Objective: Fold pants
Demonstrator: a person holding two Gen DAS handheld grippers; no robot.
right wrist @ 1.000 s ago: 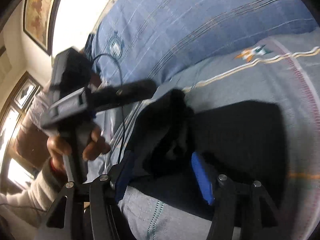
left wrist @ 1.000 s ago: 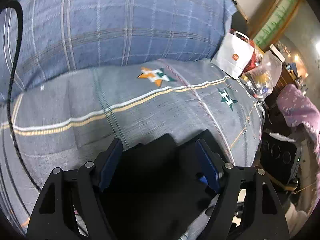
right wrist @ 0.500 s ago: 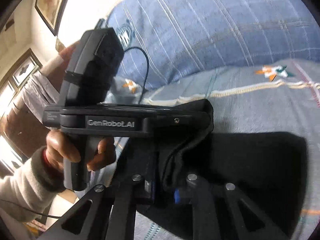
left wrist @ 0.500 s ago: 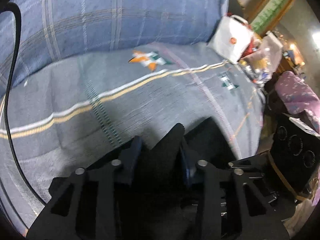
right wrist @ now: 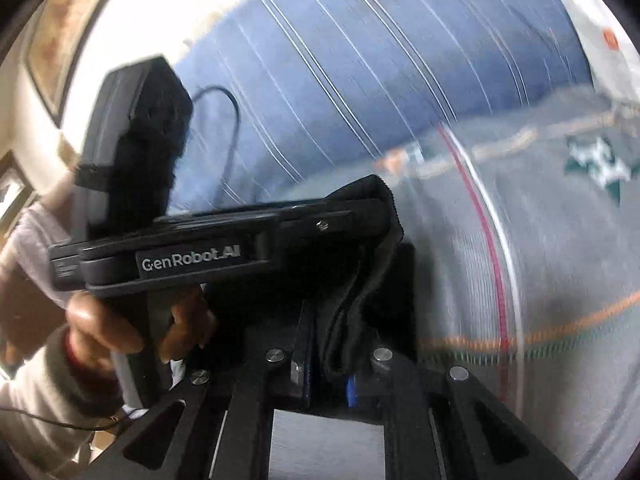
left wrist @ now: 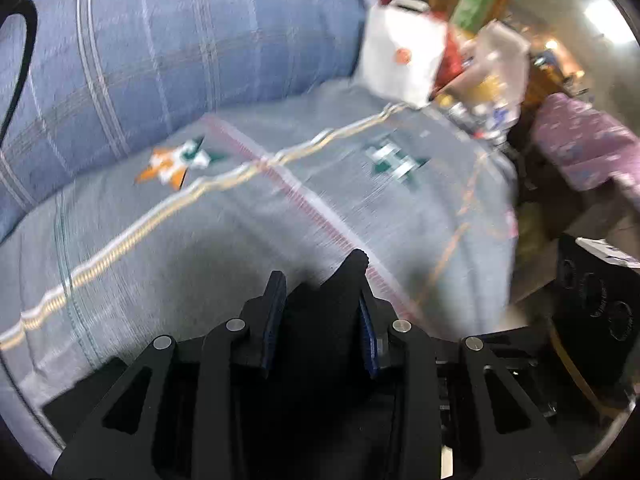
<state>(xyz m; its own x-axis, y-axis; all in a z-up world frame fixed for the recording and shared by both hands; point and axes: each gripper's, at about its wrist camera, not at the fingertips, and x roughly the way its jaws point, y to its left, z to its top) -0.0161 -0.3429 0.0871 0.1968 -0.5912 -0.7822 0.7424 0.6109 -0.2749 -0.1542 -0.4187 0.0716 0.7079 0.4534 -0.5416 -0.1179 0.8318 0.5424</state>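
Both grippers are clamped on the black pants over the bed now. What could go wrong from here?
1. The right gripper pinches only a thin bunched edge of the black pants; it may slip out when pulled.
2. The left gripper holds a thicker wad, so layers could shift and skew the fold.
3. The two grippers sit very close, and the black cable hangs near them; a collision or snag seems possible.

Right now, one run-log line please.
left gripper: shut on black pants | right gripper: shut on black pants | surface: grey bedspread
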